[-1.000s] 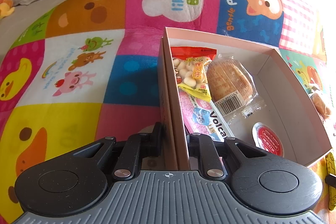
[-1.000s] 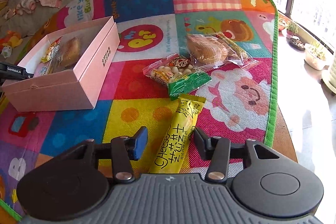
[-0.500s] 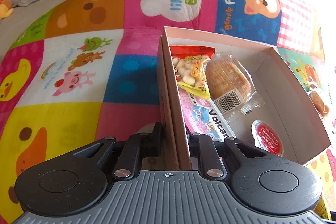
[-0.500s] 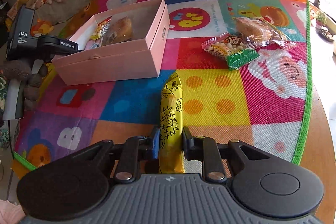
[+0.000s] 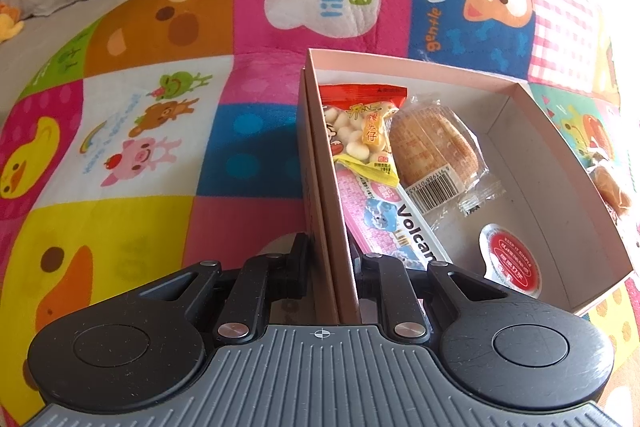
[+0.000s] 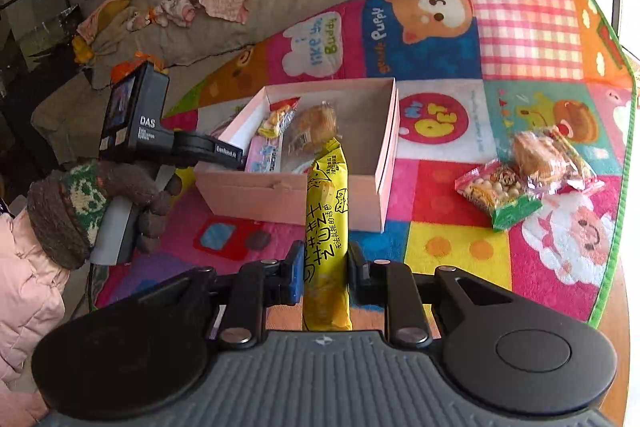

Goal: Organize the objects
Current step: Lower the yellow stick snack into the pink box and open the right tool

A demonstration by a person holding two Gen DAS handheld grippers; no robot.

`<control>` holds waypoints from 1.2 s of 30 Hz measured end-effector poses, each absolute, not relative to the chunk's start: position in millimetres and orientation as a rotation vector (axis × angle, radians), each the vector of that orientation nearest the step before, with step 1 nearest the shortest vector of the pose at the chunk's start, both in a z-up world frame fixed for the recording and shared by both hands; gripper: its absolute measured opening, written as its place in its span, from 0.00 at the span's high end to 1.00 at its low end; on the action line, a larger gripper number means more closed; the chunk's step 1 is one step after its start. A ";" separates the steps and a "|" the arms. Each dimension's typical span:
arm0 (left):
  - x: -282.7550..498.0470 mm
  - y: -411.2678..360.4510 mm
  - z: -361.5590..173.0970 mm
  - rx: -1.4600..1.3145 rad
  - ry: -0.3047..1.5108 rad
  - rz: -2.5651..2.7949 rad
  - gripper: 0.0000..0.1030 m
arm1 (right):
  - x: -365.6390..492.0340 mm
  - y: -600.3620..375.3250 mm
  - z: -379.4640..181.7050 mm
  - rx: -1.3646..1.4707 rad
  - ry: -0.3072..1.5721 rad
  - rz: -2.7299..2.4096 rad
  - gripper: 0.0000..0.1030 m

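A pink cardboard box (image 5: 532, 163) (image 6: 280, 193) stands on a colourful cartoon mat. My left gripper (image 5: 330, 261) is shut on the box's left wall, one finger outside and one inside. Inside lie a red-and-yellow snack bag (image 5: 360, 131), a wrapped bun (image 5: 434, 147), a pink Volcano bar (image 5: 394, 227) and a small red-lidded cup (image 5: 512, 261). My right gripper (image 6: 323, 265) is shut on a long yellow cheese stick packet (image 6: 326, 211), held up above the mat in front of the box.
On the mat right of the box lie a green-edged snack bag (image 6: 498, 193) and another wrapped bun (image 6: 538, 155). A gloved hand (image 6: 92, 195) holds the left gripper's handle. A sofa with clothes (image 6: 208, 3) stands behind. The mat's green edge (image 6: 616, 227) runs along the right.
My right gripper closed on the yellow cheese stick packet and lifted it off the mat, swinging toward the box. The left gripper kept its hold on the box wall.
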State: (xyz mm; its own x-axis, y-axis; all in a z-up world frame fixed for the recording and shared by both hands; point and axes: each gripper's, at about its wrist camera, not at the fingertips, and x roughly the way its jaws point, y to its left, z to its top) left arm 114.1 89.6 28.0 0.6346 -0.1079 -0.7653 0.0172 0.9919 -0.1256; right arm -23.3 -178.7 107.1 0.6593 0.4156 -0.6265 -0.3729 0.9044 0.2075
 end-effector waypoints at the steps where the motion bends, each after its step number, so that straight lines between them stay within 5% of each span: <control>1: 114.2 89.6 28.1 -0.111 0.881 -0.071 0.82 | -15.4 -176.4 113.1 0.072 0.710 0.459 0.80; 17: 112.6 96.5 25.8 -0.143 0.868 -0.092 0.83 | 127.0 -90.0 88.4 0.147 0.786 0.509 0.77; 25: 114.8 99.6 26.9 -0.191 0.875 -0.070 0.83 | 81.6 -150.3 82.5 0.054 0.692 0.342 0.44; 36: 128.0 92.3 39.9 -0.128 0.879 -0.048 0.85 | 38.5 -243.0 35.4 -0.026 0.738 0.064 0.33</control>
